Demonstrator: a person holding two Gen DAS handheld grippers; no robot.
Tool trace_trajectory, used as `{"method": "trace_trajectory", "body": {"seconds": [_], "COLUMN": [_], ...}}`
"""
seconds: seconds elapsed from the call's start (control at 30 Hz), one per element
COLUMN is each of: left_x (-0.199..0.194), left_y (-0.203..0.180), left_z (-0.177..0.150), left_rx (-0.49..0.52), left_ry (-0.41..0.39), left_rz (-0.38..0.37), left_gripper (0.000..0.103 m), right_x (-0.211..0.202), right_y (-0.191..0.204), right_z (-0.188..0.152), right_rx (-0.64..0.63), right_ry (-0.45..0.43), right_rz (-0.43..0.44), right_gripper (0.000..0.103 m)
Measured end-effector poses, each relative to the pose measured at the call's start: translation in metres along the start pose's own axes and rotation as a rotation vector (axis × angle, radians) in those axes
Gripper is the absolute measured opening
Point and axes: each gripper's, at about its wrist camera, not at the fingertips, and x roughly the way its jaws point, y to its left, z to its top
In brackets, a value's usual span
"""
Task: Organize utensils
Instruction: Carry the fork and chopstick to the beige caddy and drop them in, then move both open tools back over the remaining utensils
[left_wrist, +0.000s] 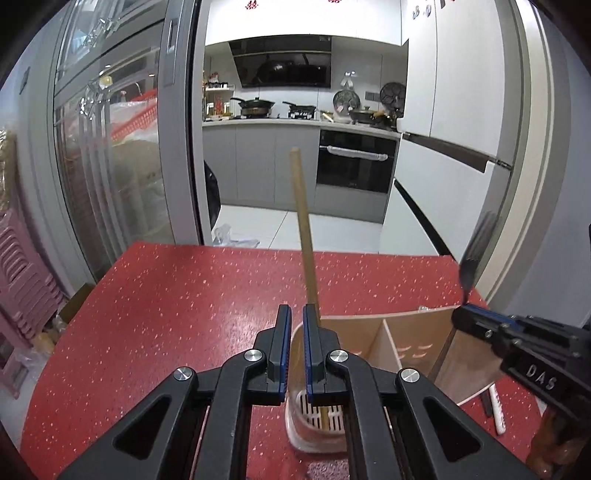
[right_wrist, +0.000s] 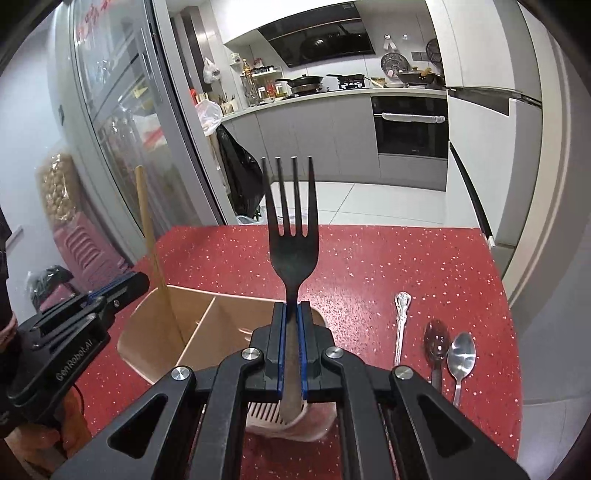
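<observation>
My right gripper (right_wrist: 291, 306) is shut on a black fork (right_wrist: 293, 240) with a brown handle, tines up, its lower end down in the right compartment of the pink utensil caddy (right_wrist: 155, 332). My left gripper (left_wrist: 297, 312) has a narrow gap between its jaws; a wooden chopstick (left_wrist: 304, 229) stands just right of it, outside the gap, leaning in the caddy's left compartment (left_wrist: 354, 325). The right gripper and fork also show in the left wrist view (left_wrist: 463, 314).
On the red speckled table (right_wrist: 369, 258), right of the caddy, lie an ornate silver handle (right_wrist: 400, 325), a dark spoon (right_wrist: 436, 343) and a silver spoon (right_wrist: 461, 362). A white and dark utensil (left_wrist: 495, 406) lies behind the caddy. Glass cabinet left, kitchen beyond.
</observation>
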Motion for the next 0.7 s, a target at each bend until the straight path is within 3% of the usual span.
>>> {"method": "trace_trajectory", "body": {"seconds": [0.47,0.57,0.6,0.63,0.7], "left_x": [-0.031,-0.045,-0.049,-0.052,-0.062], "left_y": [0.007,0.014,0.017,0.019,0.027], "left_z": [-0.018,-0.029,-0.034,-0.038,-0.052], "left_rx": [-0.024,-0.048,-0.058,-0.064,-0.078], "left_ry": [0.040,0.056,0.062,0.068,0.089], "left_rz": [0.037,0.048,0.049,0.049,0.050], "left_gripper": [0.031,0.031,0.031,0.031,0.031], "right_x": [-0.027,-0.041,-0.048,-0.052,-0.064], "right_y": [0.000,0.001,0.001,0.001,0.003], "right_z": [-0.002,-0.009,-0.014,-0.017,-0.027], "right_rx": [0.034,0.051,0.061,0.064,0.064], "right_ry": [0.027,0.032,0.034,0.034,0.040], "right_rz": [0.029,0.042,0.048,0.051,0.053], "right_gripper": [0.009,0.034,0.051,0.056,0.056]}}
